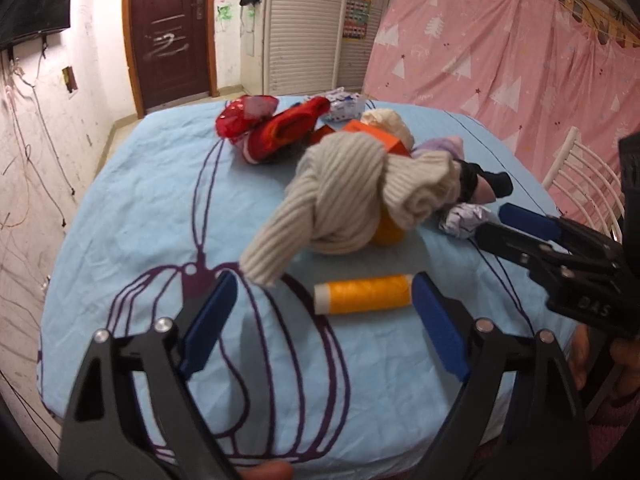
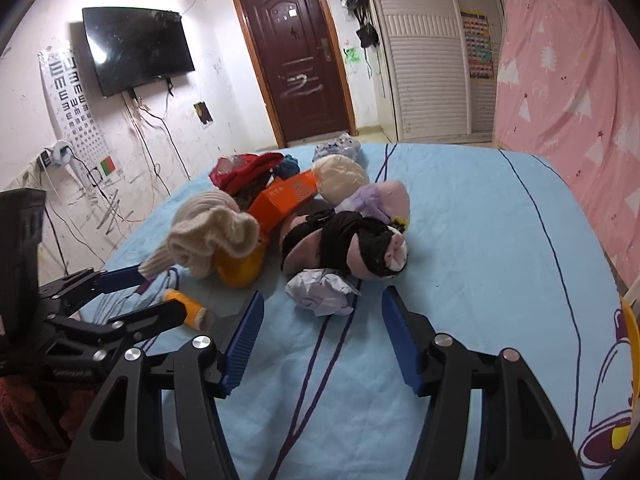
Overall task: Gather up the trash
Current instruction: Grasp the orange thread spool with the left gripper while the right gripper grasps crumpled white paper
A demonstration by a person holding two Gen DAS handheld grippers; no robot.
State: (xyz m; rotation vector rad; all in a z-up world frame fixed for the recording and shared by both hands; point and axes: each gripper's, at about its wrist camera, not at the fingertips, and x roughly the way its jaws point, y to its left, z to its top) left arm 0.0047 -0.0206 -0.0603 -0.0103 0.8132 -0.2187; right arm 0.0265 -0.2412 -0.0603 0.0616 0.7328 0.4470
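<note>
An orange thread spool [image 1: 363,294] lies on the blue bedsheet [image 1: 140,208], between the fingertips of my open left gripper [image 1: 324,288]; it also shows in the right wrist view [image 2: 188,307]. A crumpled pale paper ball [image 2: 322,292] lies just ahead of my open right gripper [image 2: 322,312]; it also shows in the left wrist view [image 1: 464,220]. The right gripper [image 1: 500,222] shows at the right of the left wrist view. The left gripper [image 2: 144,290] shows at the left of the right wrist view. Both grippers are empty.
A pile sits mid-bed: a cream knit sweater [image 1: 344,196] over a yellow object [image 2: 240,266], an orange box [image 2: 286,196], red wrappers [image 1: 272,124], a black and pink garment [image 2: 352,246]. A pink curtain [image 1: 500,48] hangs at right, a white chair [image 1: 584,184] beside the bed.
</note>
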